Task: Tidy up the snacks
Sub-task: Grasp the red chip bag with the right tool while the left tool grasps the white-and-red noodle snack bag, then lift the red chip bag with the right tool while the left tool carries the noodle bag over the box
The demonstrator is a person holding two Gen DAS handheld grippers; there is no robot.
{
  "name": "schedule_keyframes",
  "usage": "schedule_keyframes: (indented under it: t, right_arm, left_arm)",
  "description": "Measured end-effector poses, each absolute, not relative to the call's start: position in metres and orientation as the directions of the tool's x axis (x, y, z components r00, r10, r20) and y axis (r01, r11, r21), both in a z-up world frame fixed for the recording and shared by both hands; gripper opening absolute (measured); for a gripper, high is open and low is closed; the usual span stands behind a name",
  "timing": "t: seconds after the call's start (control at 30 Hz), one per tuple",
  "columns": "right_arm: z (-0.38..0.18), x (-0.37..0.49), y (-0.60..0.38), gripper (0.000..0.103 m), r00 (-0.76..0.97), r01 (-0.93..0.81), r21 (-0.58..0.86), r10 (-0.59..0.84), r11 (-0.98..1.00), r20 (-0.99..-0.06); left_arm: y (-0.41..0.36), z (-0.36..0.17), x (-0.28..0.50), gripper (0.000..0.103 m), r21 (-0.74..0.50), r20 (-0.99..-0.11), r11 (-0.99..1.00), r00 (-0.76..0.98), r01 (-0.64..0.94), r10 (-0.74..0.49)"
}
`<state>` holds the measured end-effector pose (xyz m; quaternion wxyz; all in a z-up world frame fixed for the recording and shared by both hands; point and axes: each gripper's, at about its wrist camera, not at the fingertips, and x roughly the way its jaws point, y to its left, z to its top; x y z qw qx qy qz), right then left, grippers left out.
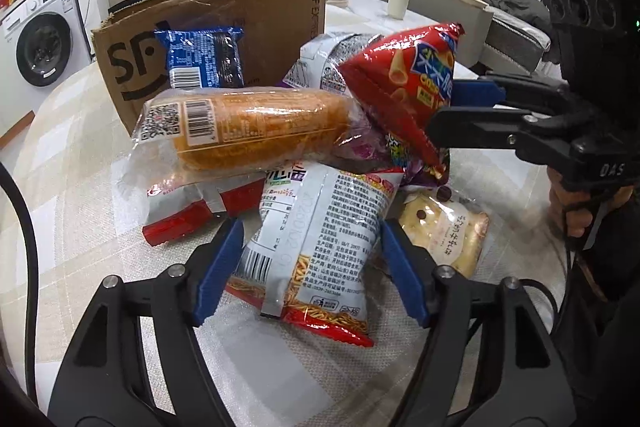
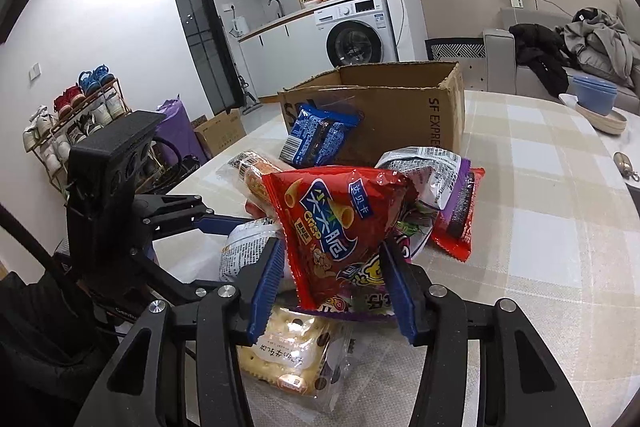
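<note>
A heap of snack packets lies on the checked tablecloth in front of an open cardboard box. My left gripper has its blue pads against both sides of a white and red noodle-stick bag at the front of the heap. My right gripper is shut on a red triangular crisp bag, which stands tilted above the pile; it is the red bag in the left wrist view too. A bread roll packet, a blue packet leaning on the box, and a cracker packet lie around.
A purple and white bag and a red one lie right of the pile. A cup stands behind the box and stacked bowls sit at the far right of the table. Bare cloth spreads to the right.
</note>
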<state>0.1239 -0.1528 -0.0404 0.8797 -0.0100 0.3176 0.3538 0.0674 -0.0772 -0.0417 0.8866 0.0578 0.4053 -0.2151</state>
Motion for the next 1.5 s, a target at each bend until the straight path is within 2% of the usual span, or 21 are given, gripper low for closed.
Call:
schedule_keyframes:
  t: [0.13,0.2,0.37,0.47,0.5,0.53,0.67,1.23,1.5]
  right_arm:
    - [-0.042,0.127,-0.147,0.058,0.546,-0.620,0.203,0.602,0.758,-0.583]
    - [-0.042,0.129,-0.145,0.062,0.550,-0.613,0.202,0.596,0.764,-0.586]
    - [-0.040,0.140,-0.144,0.063,0.547,-0.597,0.231,0.601,0.768,-0.583]
    - [-0.040,0.145,-0.144,0.062,0.548,-0.590,0.239,0.600,0.771,-0.582]
    - [-0.040,0.145,-0.143,0.059,0.553,-0.589,0.234,0.597,0.774,-0.582]
    - [-0.041,0.144,-0.143,0.052,0.550,-0.595,0.235,0.603,0.768,-0.577]
    - [-0.039,0.139,-0.143,0.046,0.548,-0.619,0.226,0.620,0.752,-0.562]
    - [-0.020,0.122,-0.156,0.046,0.578,-0.647,0.230,0.665,0.727,-0.473]
    - [-0.013,0.121,-0.162,0.046,0.610,-0.629,0.234,0.658,0.741,-0.442]
  left_arm:
    - [-0.080,-0.042,0.071,0.068,-0.072,-0.744,0.902,0.580,0.426,-0.333]
    - [-0.079,-0.042,0.072,0.058,-0.078,-0.742,0.903,0.580,0.423,-0.336]
    - [-0.084,-0.041,0.070,0.046,-0.067,-0.732,0.892,0.585,0.448,-0.349]
    - [-0.084,-0.041,0.069,0.046,-0.069,-0.730,0.890,0.585,0.451,-0.354]
    - [-0.084,-0.041,0.069,0.045,-0.074,-0.729,0.890,0.585,0.451,-0.357]
    - [-0.082,-0.040,0.068,0.045,-0.078,-0.727,0.890,0.584,0.450,-0.360]
    - [-0.080,-0.040,0.066,0.045,-0.091,-0.722,0.888,0.584,0.451,-0.371]
    - [-0.044,-0.025,0.035,0.044,-0.149,-0.671,0.895,0.622,0.420,-0.404]
    - [-0.024,0.001,0.017,0.044,-0.190,-0.608,0.900,0.673,0.392,-0.421]
